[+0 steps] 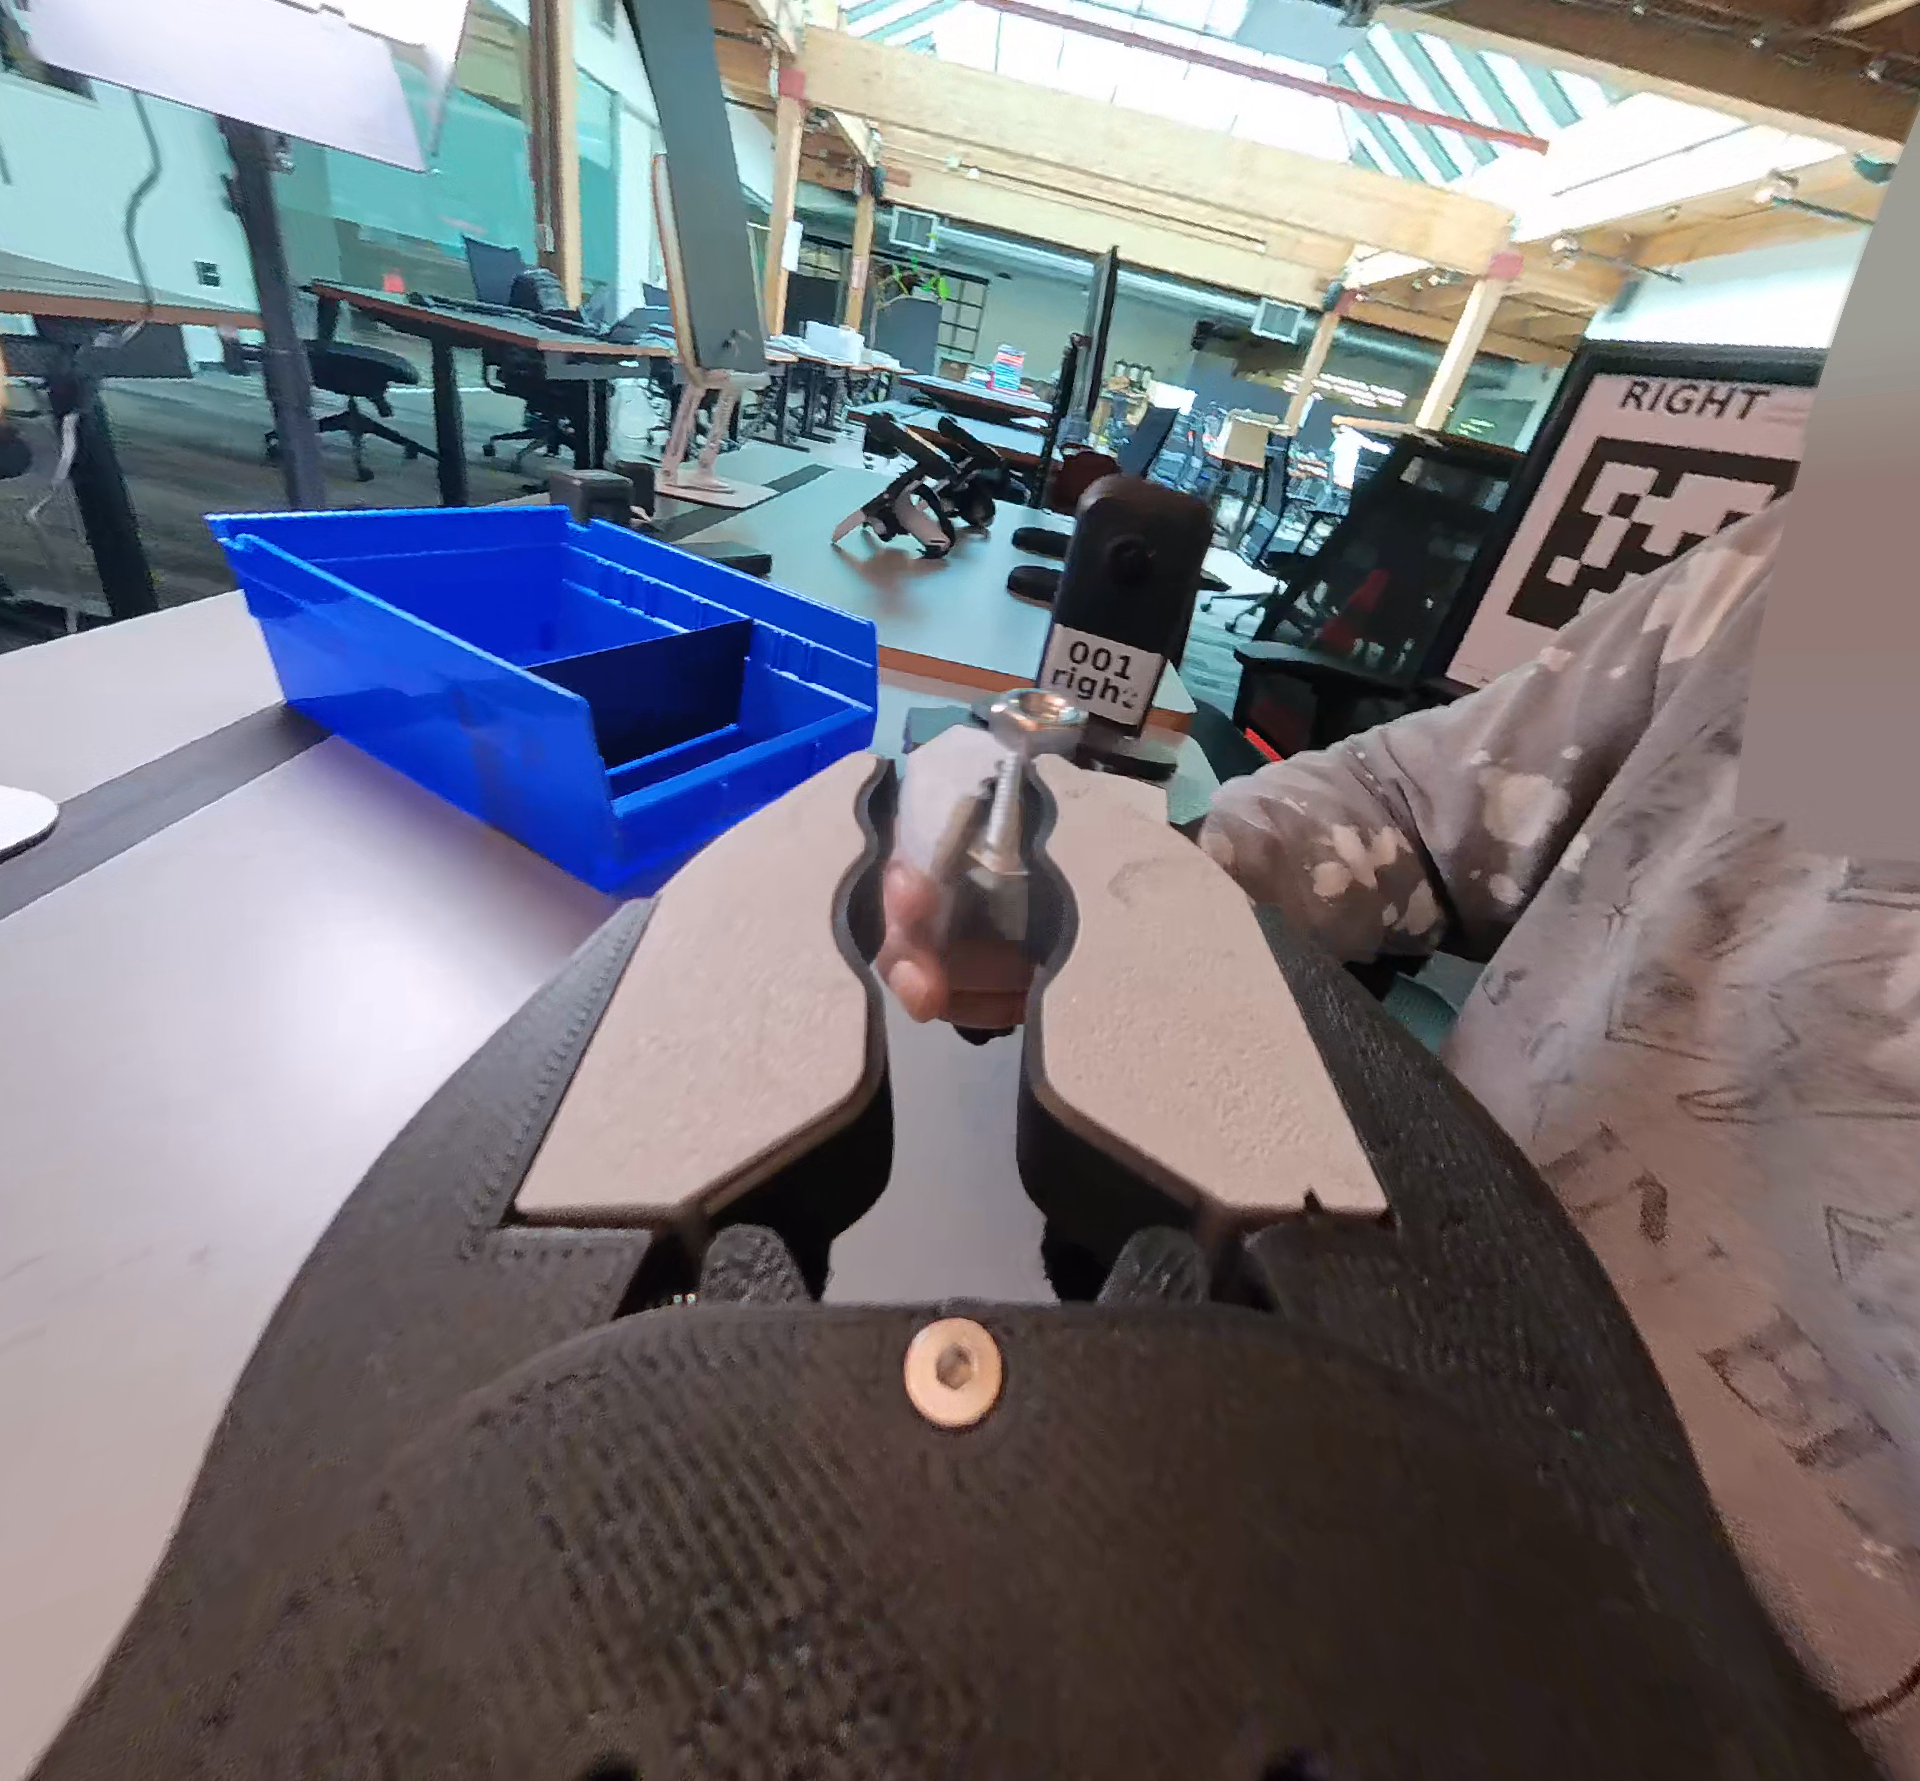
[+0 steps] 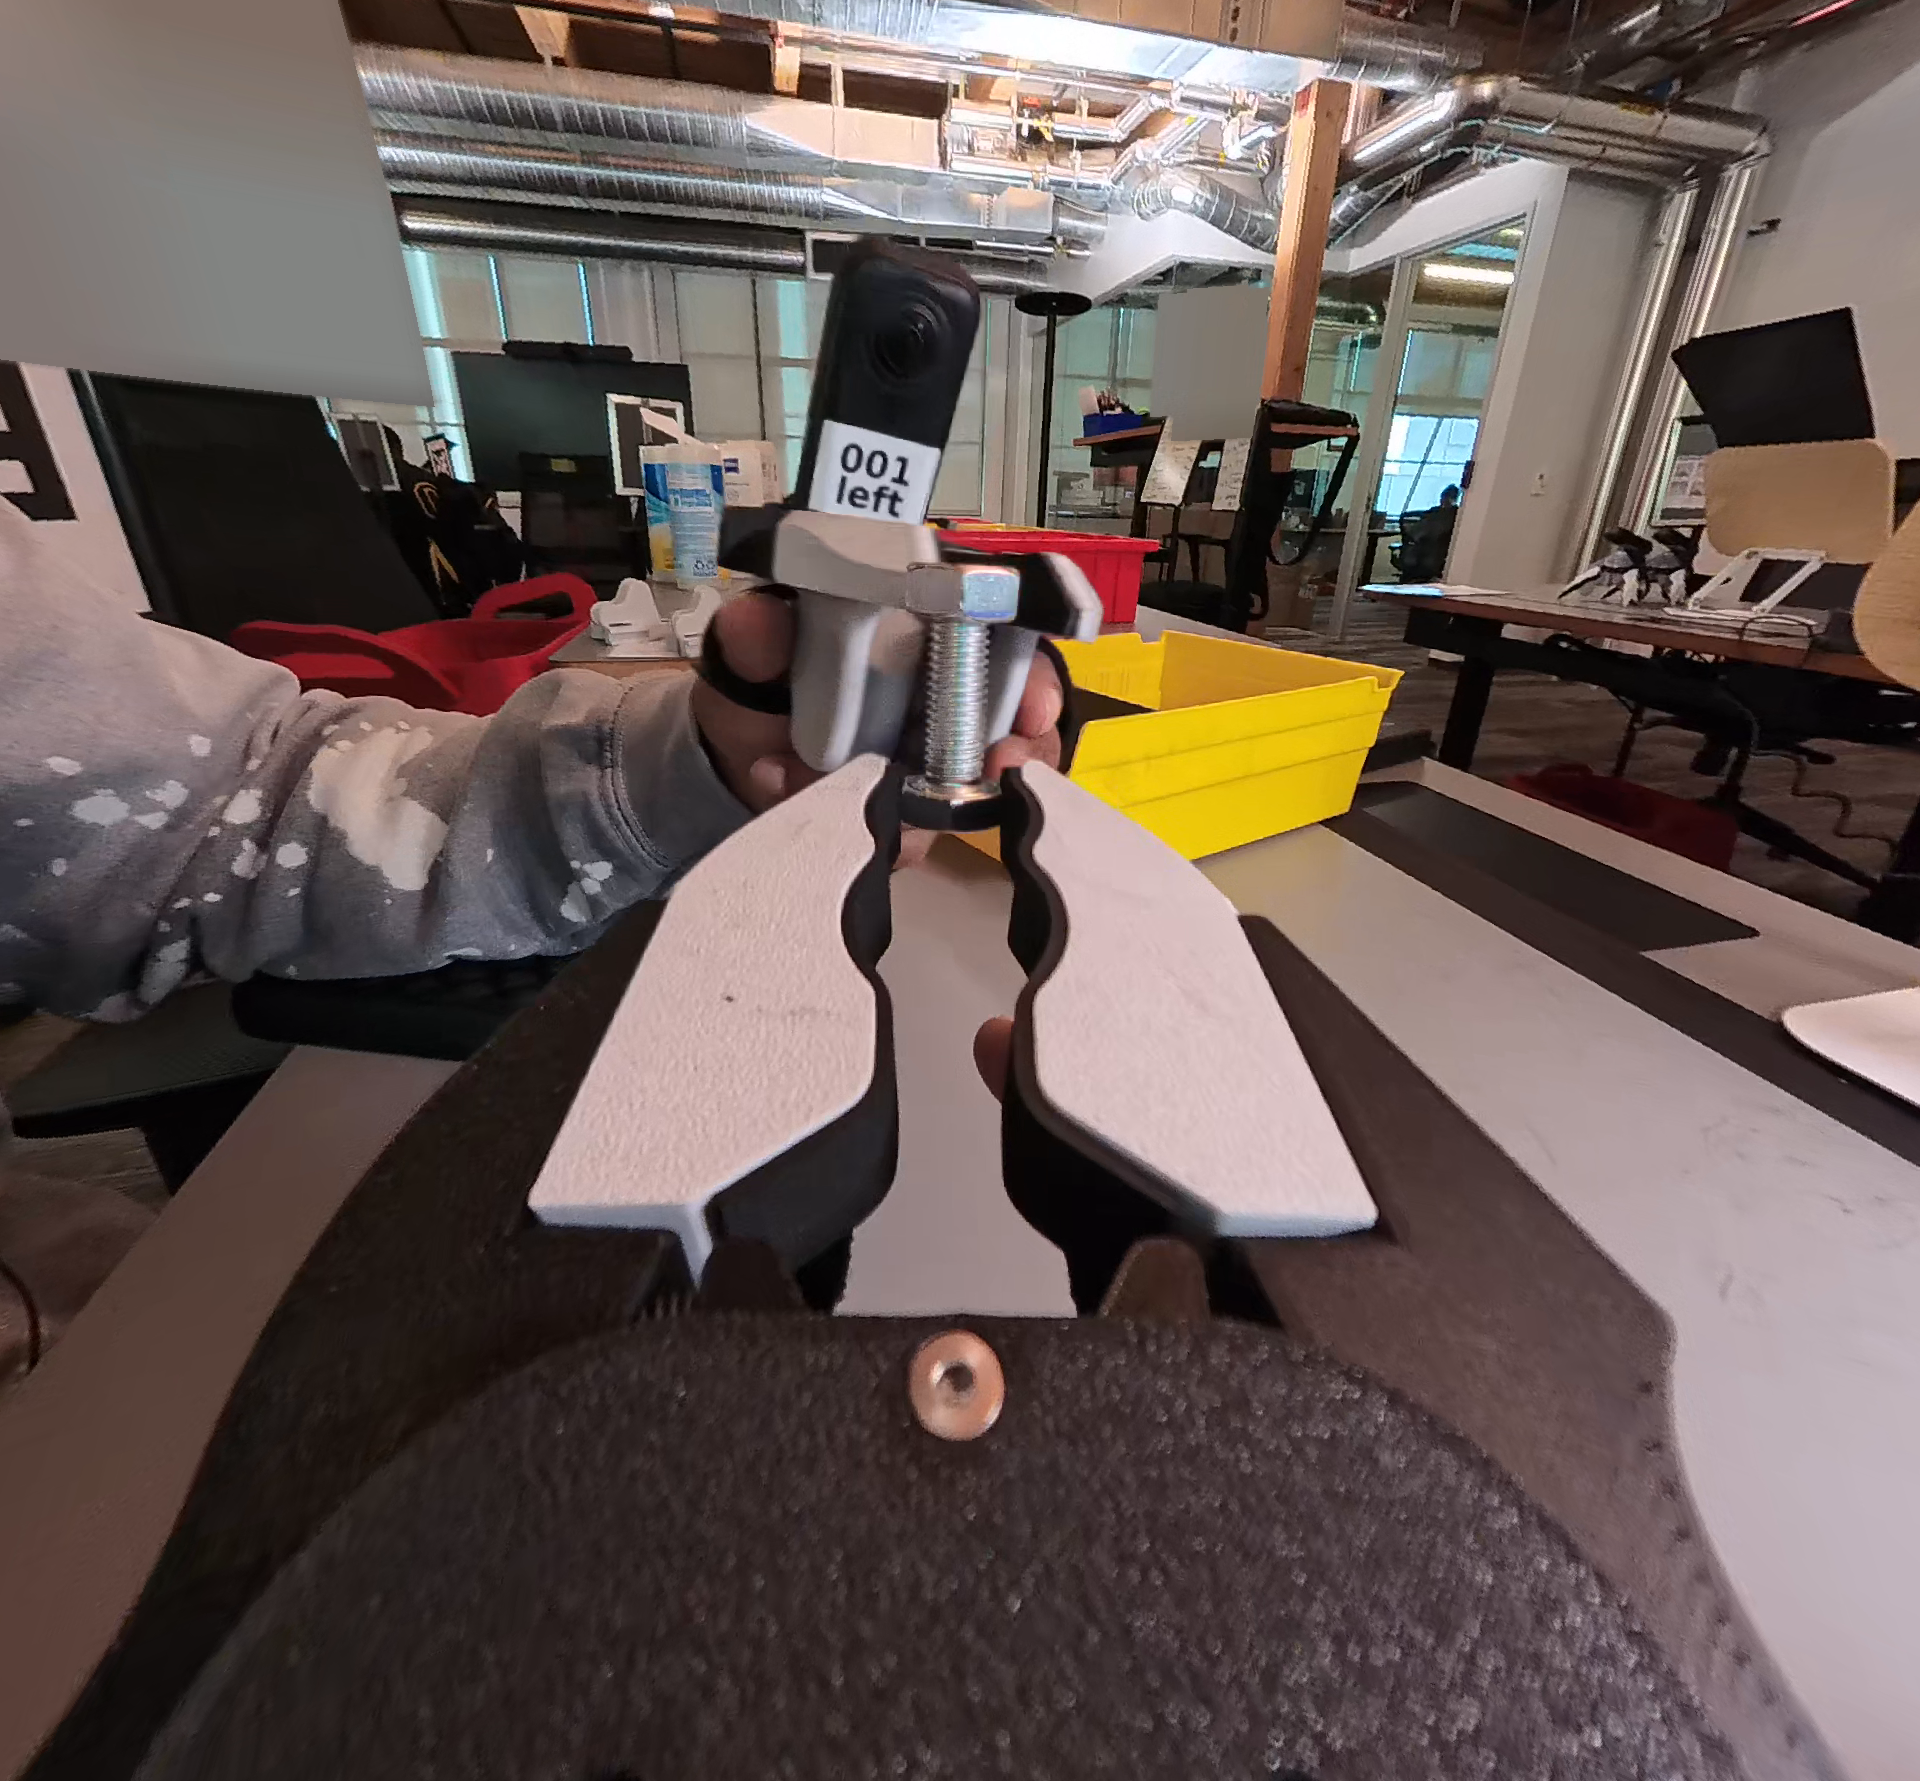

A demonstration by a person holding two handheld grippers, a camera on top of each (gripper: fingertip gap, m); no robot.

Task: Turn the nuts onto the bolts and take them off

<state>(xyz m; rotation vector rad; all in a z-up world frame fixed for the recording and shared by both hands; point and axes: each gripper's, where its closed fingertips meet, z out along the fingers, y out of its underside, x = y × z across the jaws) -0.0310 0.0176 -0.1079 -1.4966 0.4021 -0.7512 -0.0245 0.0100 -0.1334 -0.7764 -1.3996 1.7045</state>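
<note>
The left tongs [image 1: 966, 786] pinch the bolt [image 2: 956, 692] upright, above the table [image 2: 1558, 1056]. The right tongs [image 2: 953, 789] pinch the nut [image 2: 951, 809] at its bottom end. It seems best to hold the bolt straight and turn the nut slowly.

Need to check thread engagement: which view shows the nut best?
Right wrist view: the dark hex nut sits sharp between the right claw tips on the silver threaded bolt. Left wrist view shows it blurred.

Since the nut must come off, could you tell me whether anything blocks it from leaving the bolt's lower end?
Nothing visible does: the nut, pinched in the right gripper, sits at the bolt's lower end, open space below.
</note>
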